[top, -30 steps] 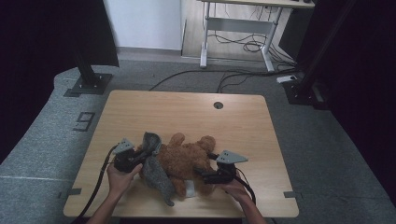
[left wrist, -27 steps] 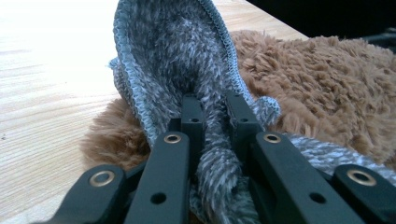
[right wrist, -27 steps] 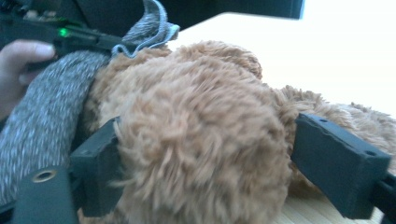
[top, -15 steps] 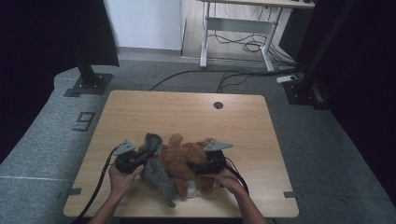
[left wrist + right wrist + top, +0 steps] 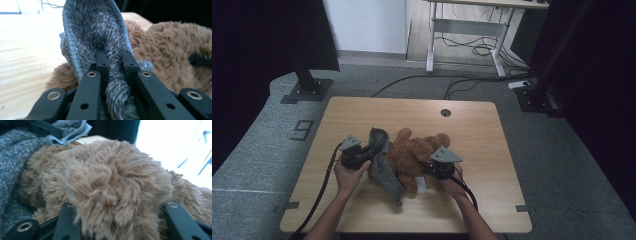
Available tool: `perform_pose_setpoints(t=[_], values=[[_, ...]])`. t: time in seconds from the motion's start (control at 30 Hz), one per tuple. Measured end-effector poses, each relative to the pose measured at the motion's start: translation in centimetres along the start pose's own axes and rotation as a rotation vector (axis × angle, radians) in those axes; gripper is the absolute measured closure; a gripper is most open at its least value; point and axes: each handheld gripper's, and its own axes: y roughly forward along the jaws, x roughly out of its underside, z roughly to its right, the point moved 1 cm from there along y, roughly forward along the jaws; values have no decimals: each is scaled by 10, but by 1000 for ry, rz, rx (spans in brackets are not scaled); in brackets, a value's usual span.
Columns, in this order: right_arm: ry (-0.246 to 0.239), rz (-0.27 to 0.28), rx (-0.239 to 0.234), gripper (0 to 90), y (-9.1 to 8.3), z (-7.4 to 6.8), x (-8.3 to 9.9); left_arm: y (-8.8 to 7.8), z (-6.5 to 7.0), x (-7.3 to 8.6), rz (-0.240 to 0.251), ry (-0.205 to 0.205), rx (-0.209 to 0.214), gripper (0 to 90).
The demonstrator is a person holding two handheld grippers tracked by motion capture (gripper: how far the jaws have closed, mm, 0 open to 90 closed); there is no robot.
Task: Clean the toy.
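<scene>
As the right gripper (image 5: 428, 166) has just been closing on the brown teddy bear (image 5: 414, 150), the left gripper (image 5: 368, 150) pinches its grey knit garment (image 5: 384, 167), ready for dressing.

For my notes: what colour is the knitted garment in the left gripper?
Mottled grey garment, clearest in the left gripper view.

Each hand-held unit has a black body. The left gripper (image 5: 357, 155) and the right gripper (image 5: 438, 165) each carry a grey three-cornered plate on top. A black cable trails from each body back toward the person. The forearms are bare; no sleeves are visible. In the left gripper view, the jaws are matte black bars fitted with brass-coloured eyelets and small round holes, ending in narrow rectangular black tips. The right gripper view shows the same black bars and brass-coloured eyelets.
</scene>
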Motion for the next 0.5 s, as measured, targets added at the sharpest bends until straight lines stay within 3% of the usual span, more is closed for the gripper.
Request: perform_pose_setpoints(t=[0.1, 0.23, 0.27, 0.37, 0.43, 0.5], values=[[-86, 23, 2, 546, -2, -5, 0, -2, 12, -14, 25, 17, 45, 796], [-175, 32, 7, 550, -5, -21, 12, 6, 47, -28, 27, 63, 146, 796], [-191, 30, 7, 550, -6, -24, 15, 13, 62, -33, 14, 103, 158, 795], [-214, 40, -13, 553, -10, -32, 25, 32, 81, -37, -26, 120, 193, 792], [-220, 46, -11, 555, -13, -36, 29, 50, 90, -34, -79, 141, 192, 787], [-234, 42, -14, 556, -17, -38, 32, 65, 92, -25, -147, 127, 202, 783]])
